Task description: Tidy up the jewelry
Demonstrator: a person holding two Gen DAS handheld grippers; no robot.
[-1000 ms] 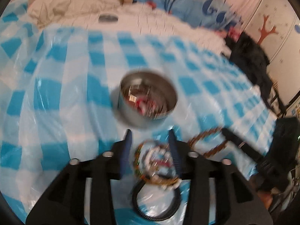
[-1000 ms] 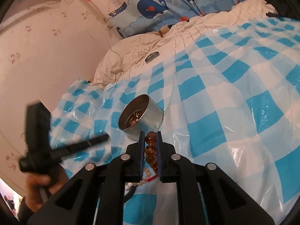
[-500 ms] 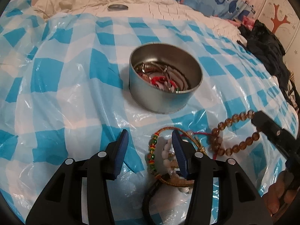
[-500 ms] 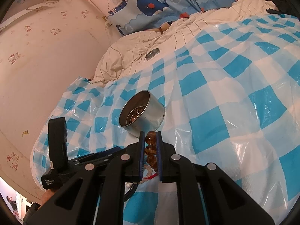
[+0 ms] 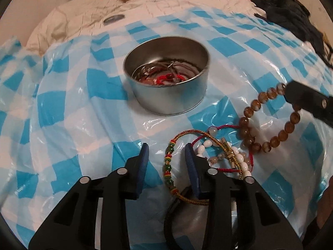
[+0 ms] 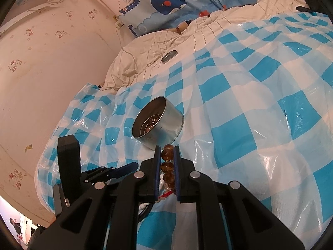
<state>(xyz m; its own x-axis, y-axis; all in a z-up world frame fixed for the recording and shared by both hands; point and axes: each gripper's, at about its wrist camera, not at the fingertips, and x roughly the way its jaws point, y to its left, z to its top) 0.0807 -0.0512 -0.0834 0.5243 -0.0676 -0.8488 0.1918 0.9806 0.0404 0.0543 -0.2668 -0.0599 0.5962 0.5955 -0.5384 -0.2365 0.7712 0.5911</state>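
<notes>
On checked plastic (image 5: 62, 108), right hand-held gripper (image 6: 167, 153) clamps amber beads (image 6: 166, 156), seemingly tightly.

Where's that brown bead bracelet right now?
The brown bead bracelet is pinched in the right gripper, just right of the metal tin in the left wrist view, its lower beads lying by the bracelet pile.
</notes>
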